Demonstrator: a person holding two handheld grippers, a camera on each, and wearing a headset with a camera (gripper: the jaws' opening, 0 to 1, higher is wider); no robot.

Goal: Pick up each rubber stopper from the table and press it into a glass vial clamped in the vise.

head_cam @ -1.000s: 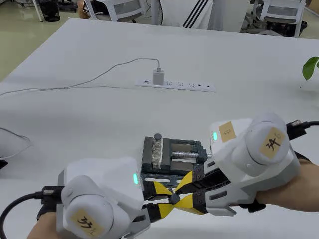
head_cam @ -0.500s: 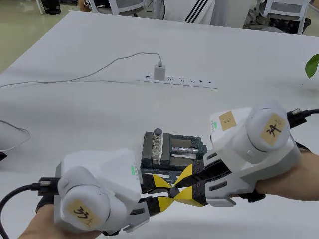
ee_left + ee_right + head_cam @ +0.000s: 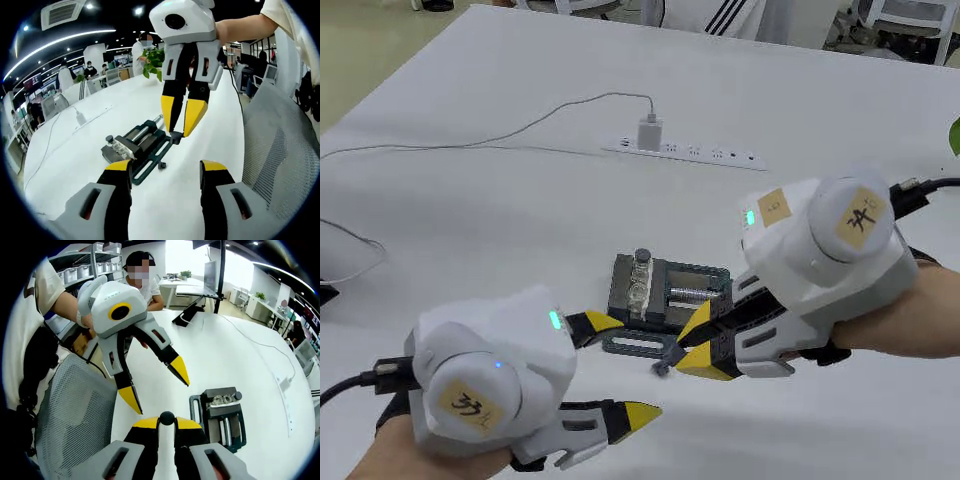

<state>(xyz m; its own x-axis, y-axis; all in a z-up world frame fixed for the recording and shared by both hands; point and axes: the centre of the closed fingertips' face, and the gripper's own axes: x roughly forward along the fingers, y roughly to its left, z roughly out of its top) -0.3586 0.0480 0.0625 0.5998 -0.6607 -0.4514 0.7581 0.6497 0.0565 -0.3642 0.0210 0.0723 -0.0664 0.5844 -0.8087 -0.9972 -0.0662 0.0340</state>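
1. Fingers (image 3: 147,424) of the right gripper (image 3: 167,423) pinch narrowly on a small dark ball (image 3: 167,417) just beside the vise (image 3: 665,314); we cannot tell whether it is a stopper or a vise knob.
2. Left gripper (image 3: 166,167) fingers gape wide, holding nothing, above the tabletop (image 3: 500,230).
3. We see clear vials (image 3: 639,285) clamped in the vise, one capped by a dark stopper (image 3: 642,256); their count is unclear.
4. Half a second ago both grippers' tips met; now the left sits back, apart.

White table (image 3: 520,230) — on it a vise (image 3: 660,300), a power strip (image 3: 705,155) and a white cable (image 3: 470,146).
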